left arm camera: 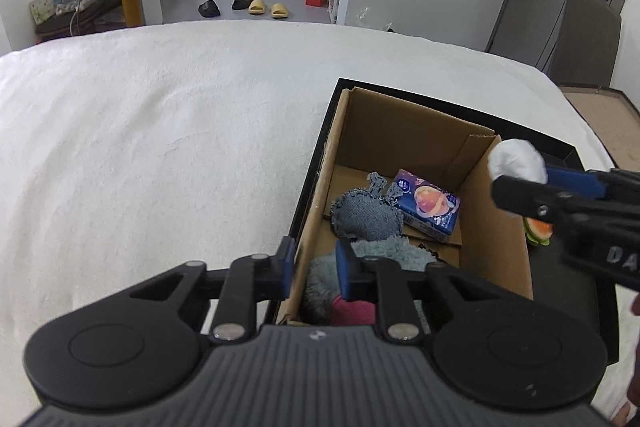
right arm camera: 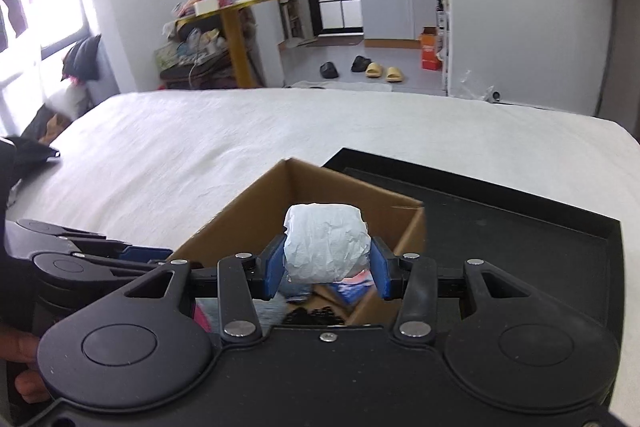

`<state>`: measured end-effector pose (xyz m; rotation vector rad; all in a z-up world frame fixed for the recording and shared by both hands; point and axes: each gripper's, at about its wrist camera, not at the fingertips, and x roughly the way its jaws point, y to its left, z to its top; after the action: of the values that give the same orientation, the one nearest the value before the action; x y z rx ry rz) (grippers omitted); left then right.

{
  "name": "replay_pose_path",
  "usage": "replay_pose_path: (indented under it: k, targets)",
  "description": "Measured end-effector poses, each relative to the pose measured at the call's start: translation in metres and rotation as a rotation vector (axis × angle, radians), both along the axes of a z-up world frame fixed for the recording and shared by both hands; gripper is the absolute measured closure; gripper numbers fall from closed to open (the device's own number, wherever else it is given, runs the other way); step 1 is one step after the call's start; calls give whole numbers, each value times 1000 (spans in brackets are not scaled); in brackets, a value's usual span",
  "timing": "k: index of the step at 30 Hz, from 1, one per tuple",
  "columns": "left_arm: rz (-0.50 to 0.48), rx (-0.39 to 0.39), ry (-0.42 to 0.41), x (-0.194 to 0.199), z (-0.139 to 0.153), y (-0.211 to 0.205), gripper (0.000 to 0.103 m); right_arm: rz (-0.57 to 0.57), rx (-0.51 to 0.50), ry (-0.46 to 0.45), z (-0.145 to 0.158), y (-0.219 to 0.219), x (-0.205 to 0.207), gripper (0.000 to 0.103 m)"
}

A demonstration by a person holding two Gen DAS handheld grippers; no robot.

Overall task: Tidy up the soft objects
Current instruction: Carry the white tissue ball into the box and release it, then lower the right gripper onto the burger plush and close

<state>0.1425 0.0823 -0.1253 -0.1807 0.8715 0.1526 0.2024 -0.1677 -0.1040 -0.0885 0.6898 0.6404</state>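
Observation:
An open cardboard box (left arm camera: 404, 131) stands in a black tray (left arm camera: 560, 151) on the white bed. Inside lie a blue denim plush (left arm camera: 362, 217), a dark-blue printed carton (left arm camera: 428, 205), a grey-blue fluffy piece (left arm camera: 390, 255) and something pink (left arm camera: 354, 311). My left gripper (left arm camera: 315, 269) straddles the box's left wall, its pads closed onto the cardboard. My right gripper (right arm camera: 326, 269) is shut on a crumpled white ball (right arm camera: 326, 243) and holds it above the box (right arm camera: 256, 223). In the left wrist view, that ball (left arm camera: 518, 159) hangs over the box's right wall.
A small burger-like toy (left arm camera: 538, 231) lies in the tray right of the box. The bed cover (left arm camera: 160, 147) spreads wide to the left. A dark item (right arm camera: 28, 151) lies at the bed's left edge. Slippers (right arm camera: 382, 71) and a yellow table (right arm camera: 236, 27) stand beyond.

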Motion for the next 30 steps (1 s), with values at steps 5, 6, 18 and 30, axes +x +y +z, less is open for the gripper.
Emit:
replay_pose_path:
  k: [5,6,18,30]
  targets:
    - [-45,-13,-2,-4,-2,-4,89,7,-36,1,-4,11,0,59]
    - [-44,-12,-1,-5,-3,-4,90,3,-35,0,-4,11,0,59]
    - [-15,48,-6,-3,2,-10,57,-1,-49,44,-13,1,4,45]
    - [-53,154,19,6,8,-31,32,-121,-18,68,-18,-34,11,46]
